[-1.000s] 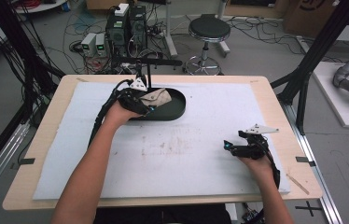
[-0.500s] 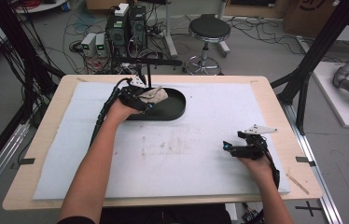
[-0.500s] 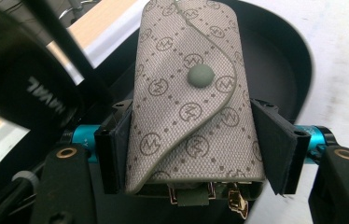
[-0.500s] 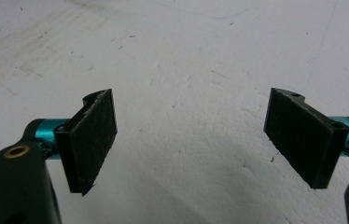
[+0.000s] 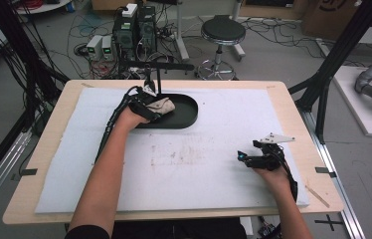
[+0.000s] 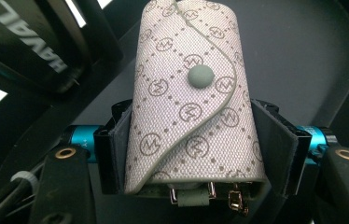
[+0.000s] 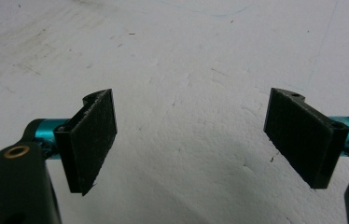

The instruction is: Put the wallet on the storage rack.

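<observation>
My left tool (image 6: 196, 154) is clamped on a beige monogrammed key pouch (image 6: 193, 107), the pads pressing its two long edges near the end where the metal key hooks hang out. In the left gripper view the pouch's long axis runs straight away from the tool, its snap-buttoned flap facing the camera and its far end reaching out over the floor of the black oval tray (image 6: 303, 60). From the high view the pouch (image 5: 162, 106) sits over the left half of that tray (image 5: 186, 115), at or just above the tray floor; I cannot tell whether it touches yet. I judge the coming move to be setting it down and letting go, so what matters is that the pouch lies along the tray's length and inside its rim, with bare tray to the right of it.

My right tool (image 5: 246, 158) rests well apart, near the desk's right front, jaws wide and empty over the white mat (image 7: 186, 56). The left hand (image 5: 133, 115) is plainly the nearer one.

The desk (image 5: 49, 144) is a light wooden board under that scuffed mat. Behind it stand a stool (image 5: 222, 31), computer boxes (image 5: 134, 27) and loose cables on a grey floor.
</observation>
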